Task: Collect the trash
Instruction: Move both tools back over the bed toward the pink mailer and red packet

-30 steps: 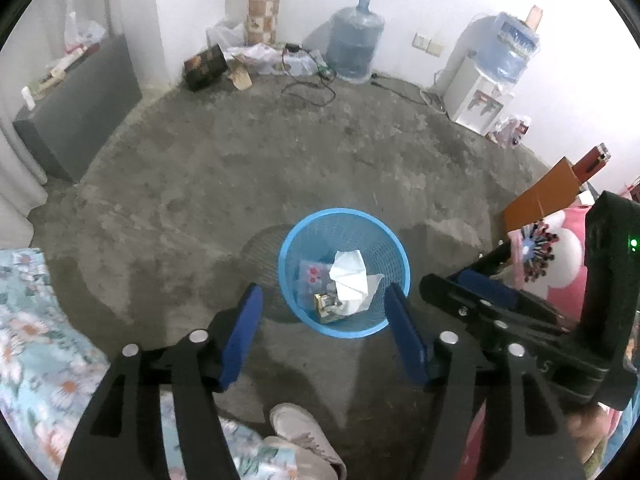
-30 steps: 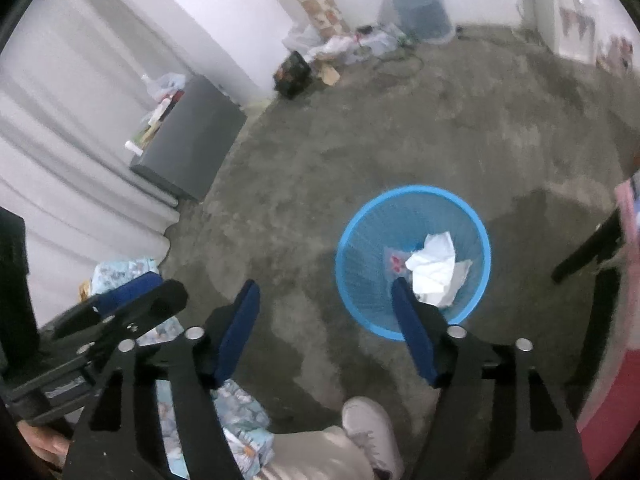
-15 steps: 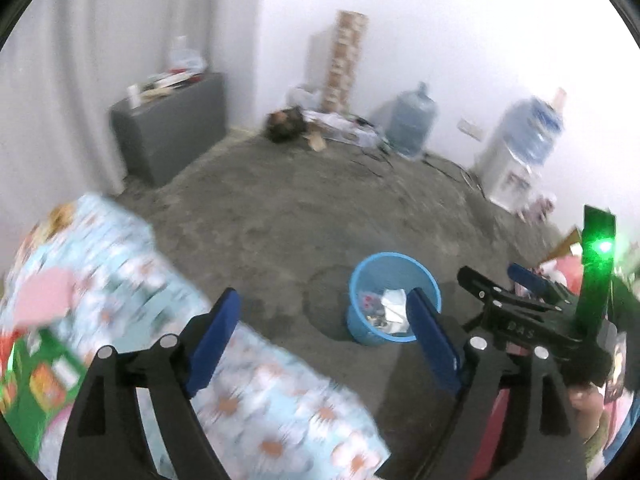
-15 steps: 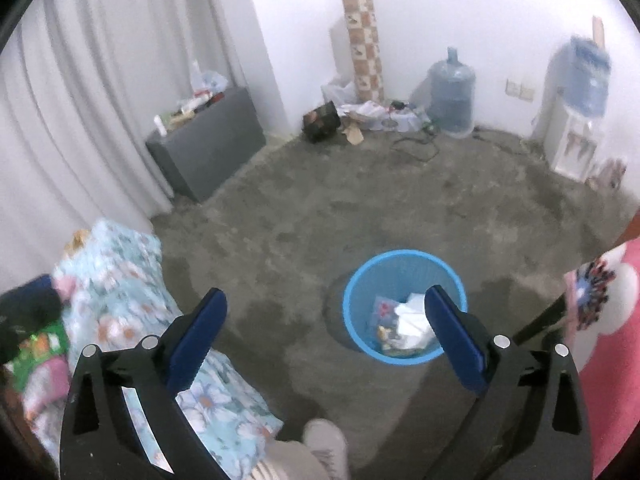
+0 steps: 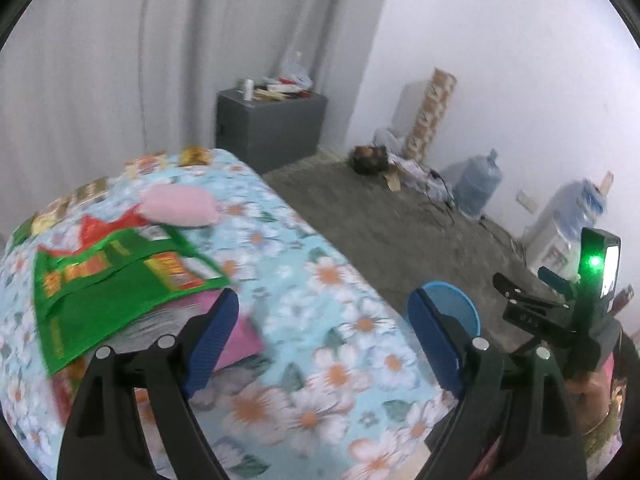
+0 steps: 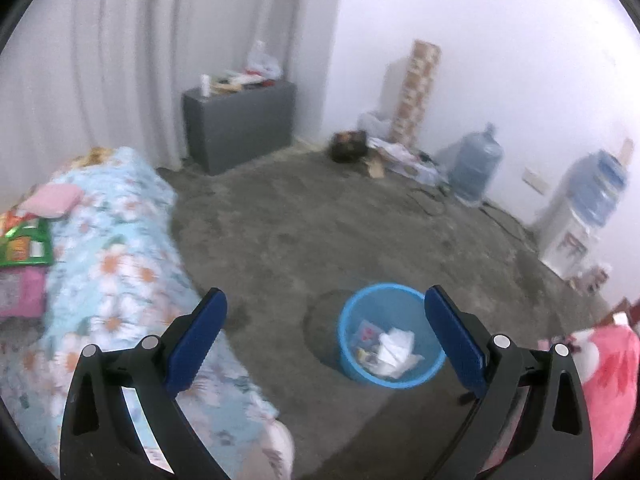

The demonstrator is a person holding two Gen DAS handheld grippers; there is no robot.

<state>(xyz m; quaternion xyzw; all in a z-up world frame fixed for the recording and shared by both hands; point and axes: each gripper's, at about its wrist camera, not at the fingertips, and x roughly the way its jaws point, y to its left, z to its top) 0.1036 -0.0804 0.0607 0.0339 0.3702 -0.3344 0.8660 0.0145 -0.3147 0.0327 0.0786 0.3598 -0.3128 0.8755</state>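
Hanging spread and empty, the left tongs (image 5: 322, 330) sit over a floral-covered bed (image 5: 320, 280) bearing a green wrapper (image 5: 108, 280) and pink pouch (image 5: 180, 210). The right tongs (image 6: 326, 338), also spread, frame the blue bin (image 6: 390, 336) of crumpled paper (image 6: 394, 350) on the floor; a grey cabinet (image 6: 240, 124) and water jug (image 6: 474, 168) line the wall.

Left tongs (image 5: 322, 336): blue pads spread wide with nothing between them, pitched down at a slant; jaws have just been opening, most of it early in the last second. Right tongs (image 6: 326, 338): also spread about as wide as they go and empty, same downward slant, jaws likewise just opened up. In the left wrist view the right tongs (image 5: 536, 286) show at the right edge, side-on and a bit farther out, with the person's hand (image 5: 592, 390) wrapped round the grip below a lit green indicator.
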